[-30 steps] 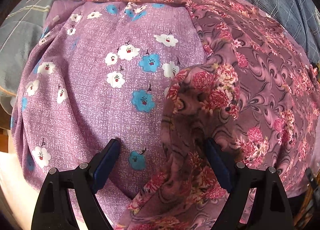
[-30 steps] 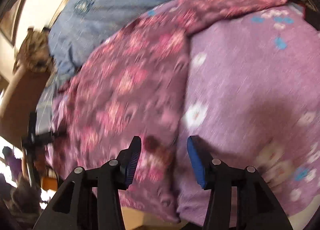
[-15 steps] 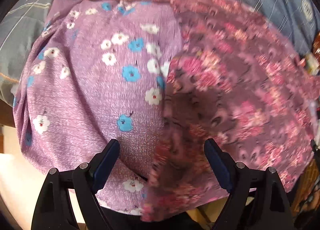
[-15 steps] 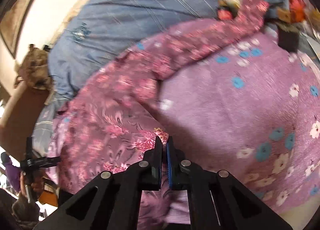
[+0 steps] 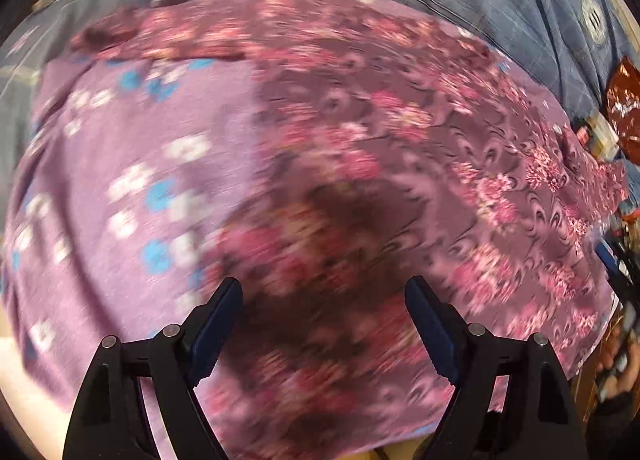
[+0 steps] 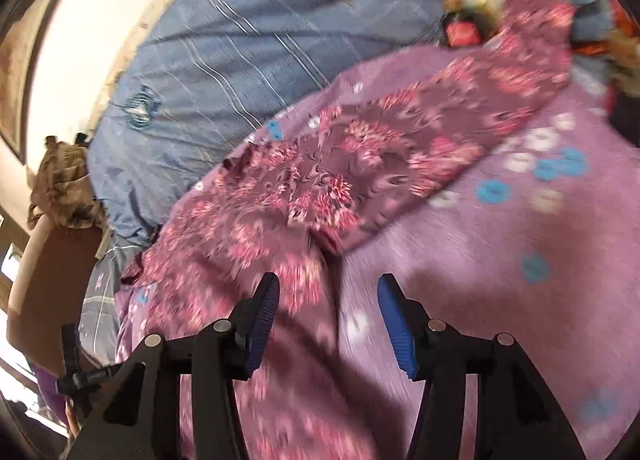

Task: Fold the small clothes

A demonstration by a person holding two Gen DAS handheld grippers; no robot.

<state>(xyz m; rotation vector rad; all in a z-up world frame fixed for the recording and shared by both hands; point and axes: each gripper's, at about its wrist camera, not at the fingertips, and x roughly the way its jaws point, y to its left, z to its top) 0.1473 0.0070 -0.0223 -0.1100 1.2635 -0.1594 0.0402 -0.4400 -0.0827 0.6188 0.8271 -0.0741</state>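
A dark maroon garment with pink flowers lies spread over a lilac cloth with white and blue flowers on the bed. My left gripper is open and empty, hovering over the maroon garment near its front edge. In the right wrist view the maroon garment lies folded over on the lilac cloth. My right gripper is open and empty, just above the garment's near edge. Both views are motion blurred.
A blue striped bedsheet covers the bed beyond the clothes. Small cluttered items lie at the far corner. A brown chair with a patterned cloth stands at the left. Packets and clutter lie at the bed's right edge.
My right gripper was shut on the maroon garment's edge half a second ago; it has opened and let go. The left gripper has shifted right over the maroon garment, still open.
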